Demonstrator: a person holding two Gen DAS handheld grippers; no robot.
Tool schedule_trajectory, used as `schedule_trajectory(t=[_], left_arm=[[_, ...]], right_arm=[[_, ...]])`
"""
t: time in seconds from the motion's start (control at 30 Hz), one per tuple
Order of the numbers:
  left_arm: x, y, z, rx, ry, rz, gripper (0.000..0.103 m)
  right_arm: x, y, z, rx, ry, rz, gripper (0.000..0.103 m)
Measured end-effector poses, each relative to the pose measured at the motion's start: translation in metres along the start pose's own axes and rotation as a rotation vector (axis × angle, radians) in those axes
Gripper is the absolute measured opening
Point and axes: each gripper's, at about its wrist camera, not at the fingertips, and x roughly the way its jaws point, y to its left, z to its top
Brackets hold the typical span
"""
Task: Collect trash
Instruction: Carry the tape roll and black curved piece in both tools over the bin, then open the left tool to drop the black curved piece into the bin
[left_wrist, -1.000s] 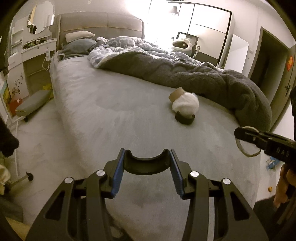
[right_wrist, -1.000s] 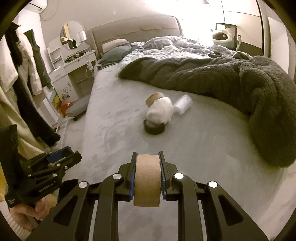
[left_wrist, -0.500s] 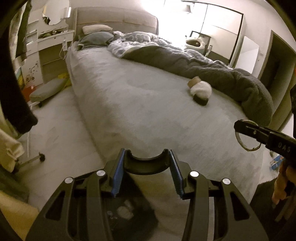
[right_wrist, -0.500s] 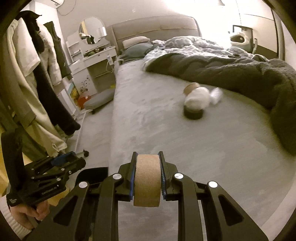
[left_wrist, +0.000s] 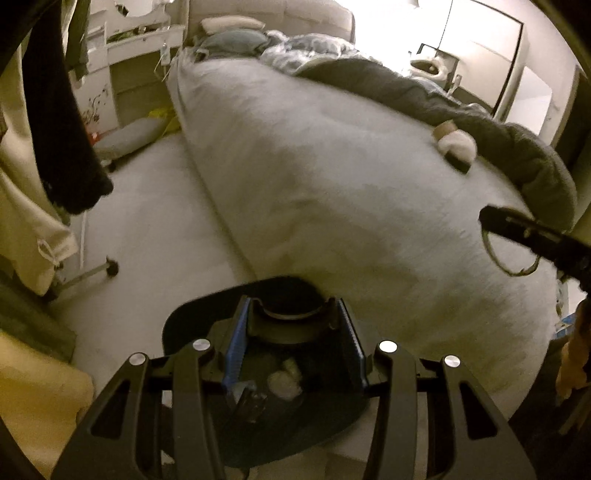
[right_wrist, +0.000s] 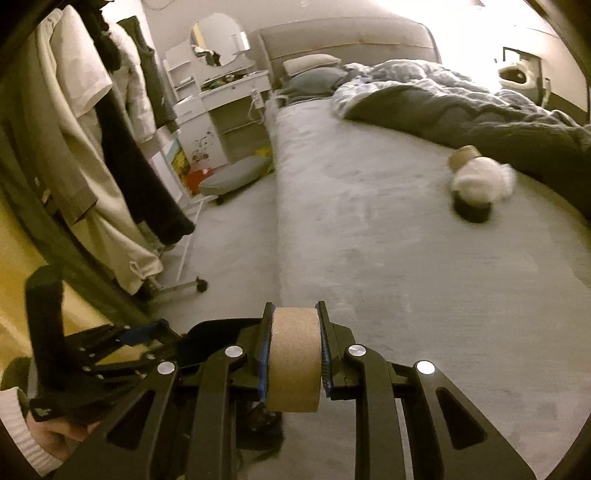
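Cardboard roll (right_wrist: 293, 360) clamped upright between the pads of the right gripper (right_wrist: 293, 354), squeezed from both sides, held low beside the edge of the grey bed (right_wrist: 388, 236). Left gripper (left_wrist: 291, 343) spread wide, nothing between its blue-lined fingers (left_wrist: 234, 345), poised above a dark trash bin (left_wrist: 192, 325) on the floor against the bed's side. Inside the bin, pale crumpled scraps (left_wrist: 284, 380) at the bottom. Farther up the mattress, near the dark grey blanket (right_wrist: 480, 118), a small cluster of leftover trash: a second brown tube (right_wrist: 463, 157), a white fluffy wad (right_wrist: 476, 181) touching it, and a black round piece (right_wrist: 472, 212) just beneath the wad. Same cluster in the left view, blurred (left_wrist: 456, 146). Clothes (right_wrist: 110, 147) hanging at the left, a white dressing table with mirror (right_wrist: 218, 48) beyond them.
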Motion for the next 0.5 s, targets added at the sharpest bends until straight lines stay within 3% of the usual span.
schedule_trajectory(t=[0.5], left_arm=[[0.054,0.042,-0.045,-0.035,0.228,0.063,0.049]], right_arm=[[0.057,0.05,-0.01,-0.07,0.14,0.071,0.021]])
